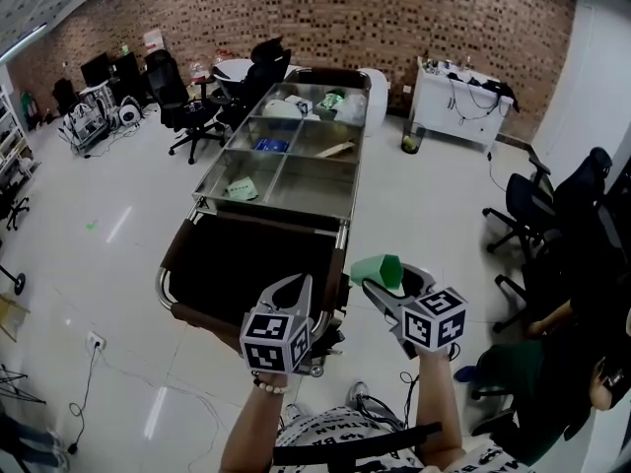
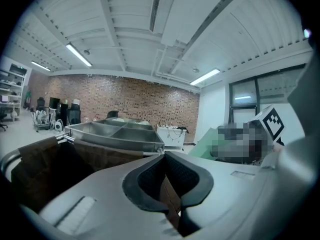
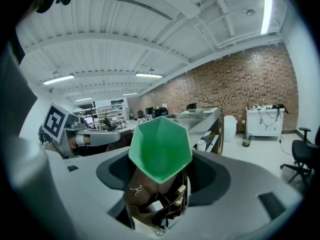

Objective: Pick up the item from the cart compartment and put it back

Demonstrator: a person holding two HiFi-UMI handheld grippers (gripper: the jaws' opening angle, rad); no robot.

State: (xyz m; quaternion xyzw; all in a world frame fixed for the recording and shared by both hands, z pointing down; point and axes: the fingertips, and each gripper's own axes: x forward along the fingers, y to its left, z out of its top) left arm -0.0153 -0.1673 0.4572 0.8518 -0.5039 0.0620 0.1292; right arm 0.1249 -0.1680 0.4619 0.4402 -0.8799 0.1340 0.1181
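Note:
A steel cart (image 1: 345, 217) with several open compartments stands ahead of me, with a dark fabric bin (image 1: 251, 264) at its near end. My right gripper (image 1: 390, 282) is held in the air just right of that bin and is shut on a green angular plastic item (image 1: 380, 270). In the right gripper view the green item (image 3: 160, 146) fills the space between the jaws of the right gripper (image 3: 162, 178). My left gripper (image 1: 294, 292) hovers over the bin's near edge. The left gripper (image 2: 167, 184) has its pads together with nothing between them.
The compartments hold a pale green item (image 1: 241, 189), a blue item (image 1: 271, 146), a tan piece (image 1: 335, 150) and more things at the far end (image 1: 330, 100). Office chairs (image 1: 182, 97) stand at the left and right (image 1: 537, 200). A white table (image 1: 458, 97) is by the brick wall. A seated person (image 1: 513, 372) is close on my right.

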